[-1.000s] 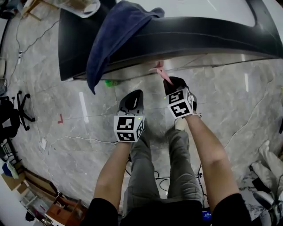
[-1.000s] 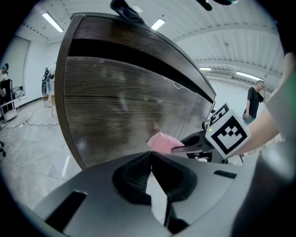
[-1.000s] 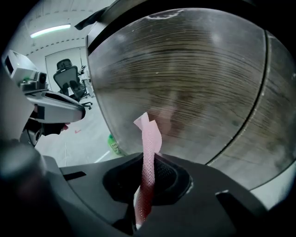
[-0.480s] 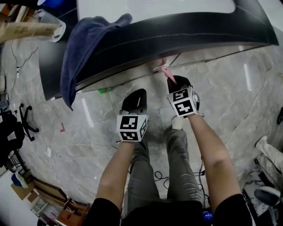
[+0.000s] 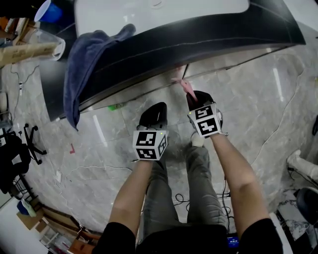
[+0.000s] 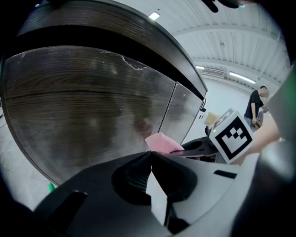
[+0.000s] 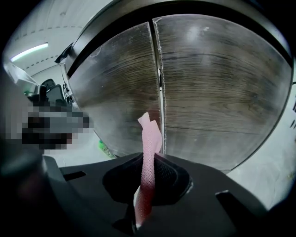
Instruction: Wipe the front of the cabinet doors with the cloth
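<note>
**Cloth in gripper at cabinet front; contact with doors unconfirmed**

Right gripper [image 7: 148, 173]: clamped on the pink cloth [image 7: 149, 139]. Grips it as a narrow folded strip, free end standing up in front of the seam between the two cabinet doors [image 7: 217, 92]. Close to the wood-grain front; cannot confirm touching.

Left gripper [image 6: 150, 156]: jaws together, nothing between them. Held just beside the right one, low and facing the door front.

Handling, as judged: light, soft and limp, with a waffle texture. Flops past the grip, so offers little stiffness for pressing. Better taken near the middle of a bunched fold, leaving a broad pad ahead of the jaws rather than a thin edge. No breakage risk apparent. Could drag out of the jaws if the rubbing is hard.

Containers: blue cup [image 5: 49, 10] and clear plastic jug [image 5: 49, 47] near the left end of the dark worktop [image 5: 208, 30]. Contents of neither discernible; seating unclear.

Also noted: dark blue towel [image 5: 79, 64] draped over the worktop edge, hanging down, well apart from both grippers.
</note>
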`<state>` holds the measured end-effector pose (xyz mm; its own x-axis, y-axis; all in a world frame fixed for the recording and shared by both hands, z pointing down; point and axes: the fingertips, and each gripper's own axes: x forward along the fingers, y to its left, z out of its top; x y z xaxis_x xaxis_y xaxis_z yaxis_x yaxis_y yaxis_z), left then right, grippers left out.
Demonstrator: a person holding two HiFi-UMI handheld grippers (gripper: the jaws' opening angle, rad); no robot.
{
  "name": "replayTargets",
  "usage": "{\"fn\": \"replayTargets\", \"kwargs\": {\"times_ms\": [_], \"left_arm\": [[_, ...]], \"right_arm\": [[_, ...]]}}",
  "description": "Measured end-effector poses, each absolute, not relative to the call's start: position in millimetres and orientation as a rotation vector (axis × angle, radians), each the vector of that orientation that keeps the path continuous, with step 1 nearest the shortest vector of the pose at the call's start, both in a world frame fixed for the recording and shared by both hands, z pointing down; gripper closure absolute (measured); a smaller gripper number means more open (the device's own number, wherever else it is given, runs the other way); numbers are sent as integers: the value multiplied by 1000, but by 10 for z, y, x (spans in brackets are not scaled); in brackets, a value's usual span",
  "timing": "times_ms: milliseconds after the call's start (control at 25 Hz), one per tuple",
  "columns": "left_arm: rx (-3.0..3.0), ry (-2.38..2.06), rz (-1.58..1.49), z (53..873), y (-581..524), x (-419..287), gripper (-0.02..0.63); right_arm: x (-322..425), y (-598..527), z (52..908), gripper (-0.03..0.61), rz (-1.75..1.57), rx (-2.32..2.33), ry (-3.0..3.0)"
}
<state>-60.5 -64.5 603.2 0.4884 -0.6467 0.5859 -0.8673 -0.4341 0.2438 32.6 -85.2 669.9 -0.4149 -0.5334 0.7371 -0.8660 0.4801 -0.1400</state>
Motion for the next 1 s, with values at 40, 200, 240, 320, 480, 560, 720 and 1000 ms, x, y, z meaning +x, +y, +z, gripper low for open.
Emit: {"fn": "replayTargets", "kwargs": {"times_ms": [40,200,240,320,480,560,720,1000], "left_arm": [[2220,-1243,560,6019,-641,-596,604],[2211,-1237,550,5952,-597,-578,603],[2202,-1234,542,5925,-576,-572,603],[2197,-1228,532,5862,-526,-558,604],[2188,-1236,527,5719,-411,-579,603],[2177,-1243,521,5602,-339,-597,604],[2160,-1240,503,5361,-184,-593,604],[2141,-1266,419,4879,22,-485,604]], "right_arm": [[334,-824,6688,537,692,1152,-2103],[332,-717,6579,537,711,1170,-2115],[321,-691,6536,537,713,1173,-2121],[291,-637,6443,537,716,1174,-2135],[215,-539,6191,537,734,1181,-2174],[194,-473,6023,537,735,1187,-2199],[274,-355,5622,537,724,1233,-2226],[405,-101,4914,537,708,1255,-2278]]}}
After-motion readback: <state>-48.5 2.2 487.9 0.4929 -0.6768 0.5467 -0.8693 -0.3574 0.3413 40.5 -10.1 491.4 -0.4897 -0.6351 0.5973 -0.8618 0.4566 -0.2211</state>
